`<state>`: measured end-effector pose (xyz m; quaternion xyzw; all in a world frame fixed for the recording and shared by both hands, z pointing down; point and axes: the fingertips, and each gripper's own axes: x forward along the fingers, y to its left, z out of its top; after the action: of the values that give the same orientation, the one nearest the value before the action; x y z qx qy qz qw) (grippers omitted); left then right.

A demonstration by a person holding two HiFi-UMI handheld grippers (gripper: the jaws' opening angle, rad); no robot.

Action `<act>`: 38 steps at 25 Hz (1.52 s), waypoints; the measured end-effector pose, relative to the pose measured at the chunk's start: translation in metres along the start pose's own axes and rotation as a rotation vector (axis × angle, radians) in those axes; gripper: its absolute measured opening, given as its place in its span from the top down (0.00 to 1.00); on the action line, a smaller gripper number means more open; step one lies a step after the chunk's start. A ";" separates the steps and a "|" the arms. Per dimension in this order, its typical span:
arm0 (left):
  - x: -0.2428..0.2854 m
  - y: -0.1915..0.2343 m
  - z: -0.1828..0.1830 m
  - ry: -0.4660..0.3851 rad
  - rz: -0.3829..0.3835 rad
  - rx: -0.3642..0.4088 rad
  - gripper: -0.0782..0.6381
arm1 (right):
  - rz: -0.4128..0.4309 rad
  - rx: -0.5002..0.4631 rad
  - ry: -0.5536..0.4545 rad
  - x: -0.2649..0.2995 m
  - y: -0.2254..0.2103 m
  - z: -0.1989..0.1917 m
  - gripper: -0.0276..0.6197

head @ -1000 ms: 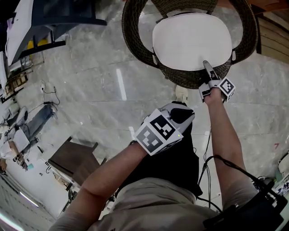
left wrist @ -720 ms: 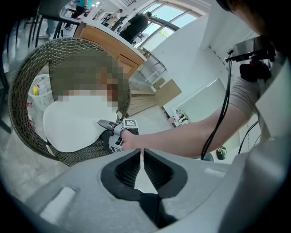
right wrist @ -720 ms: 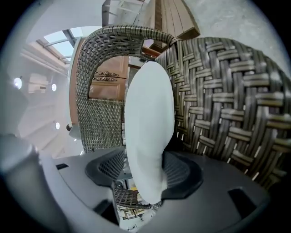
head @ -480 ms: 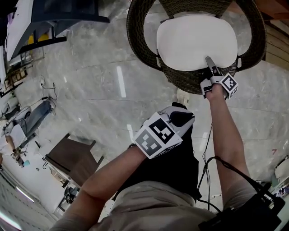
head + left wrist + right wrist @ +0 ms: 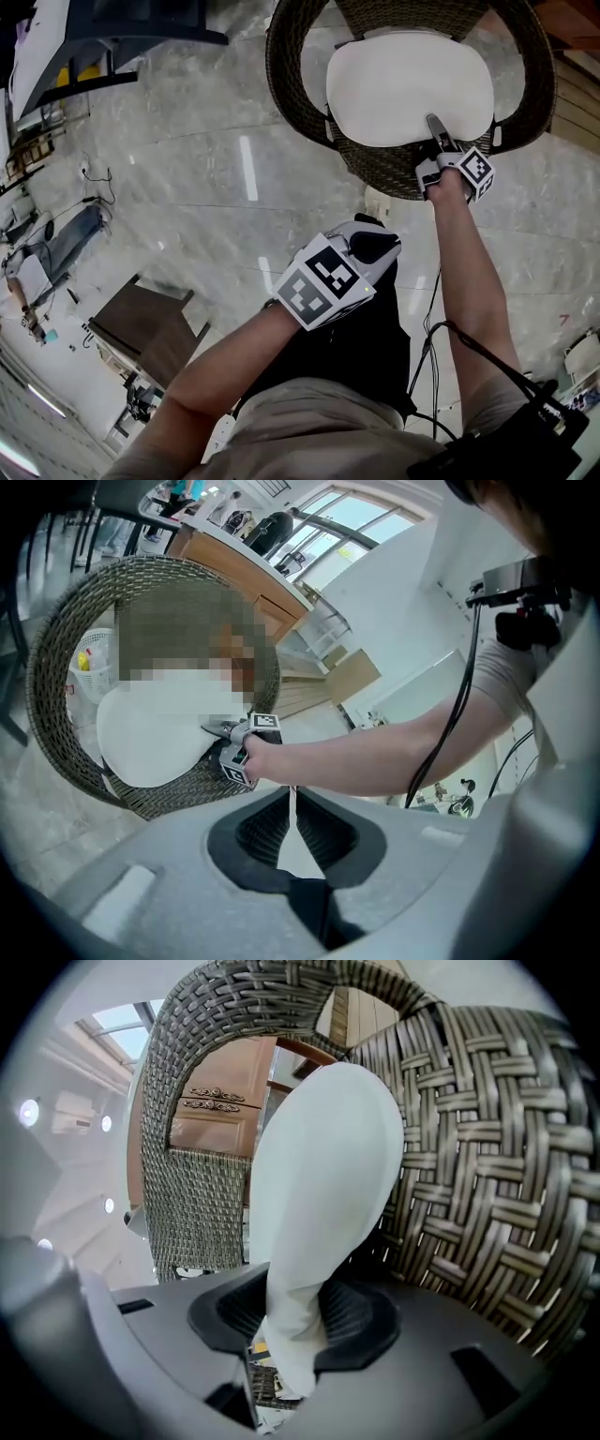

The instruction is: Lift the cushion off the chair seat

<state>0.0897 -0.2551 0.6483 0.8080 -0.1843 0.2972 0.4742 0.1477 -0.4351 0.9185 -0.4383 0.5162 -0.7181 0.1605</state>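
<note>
A white oval cushion (image 5: 408,80) lies on the seat of a round dark wicker chair (image 5: 286,84). My right gripper (image 5: 436,127) reaches over the cushion's near edge. In the right gripper view that edge of the cushion (image 5: 323,1176) runs between the right gripper's (image 5: 295,1321) ribbed pads, which pinch it while the jaws are closing. My left gripper (image 5: 375,234) hangs back over the person's lap, well short of the chair. In the left gripper view the left gripper (image 5: 291,808) is shut with nothing in it and faces the cushion (image 5: 150,742).
The woven chair back (image 5: 487,1147) rises close behind the cushion. A dark wooden stand (image 5: 150,333) sits on the marble floor at lower left. A desk (image 5: 112,28) stands at upper left, with cables (image 5: 94,192) below it. Wooden panelling (image 5: 572,75) lines the right.
My right gripper has slid a little farther over the cushion's near edge. The left gripper has stayed where it was.
</note>
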 end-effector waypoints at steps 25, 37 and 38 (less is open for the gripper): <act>-0.064 -0.090 -0.013 -0.008 -0.025 0.164 0.88 | 0.025 -0.064 -0.052 -0.131 0.064 -0.034 0.81; -0.132 -0.180 -0.048 -0.063 -0.084 0.274 0.88 | 0.078 -0.083 -0.111 -0.268 0.135 -0.093 0.82; -0.139 -0.188 -0.051 -0.066 -0.087 0.287 0.88 | 0.087 -0.085 -0.118 -0.280 0.144 -0.099 0.82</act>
<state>0.0782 -0.1172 0.4529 0.8840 -0.1204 0.2730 0.3599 0.1950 -0.2437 0.6535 -0.4633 0.5546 -0.6608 0.2029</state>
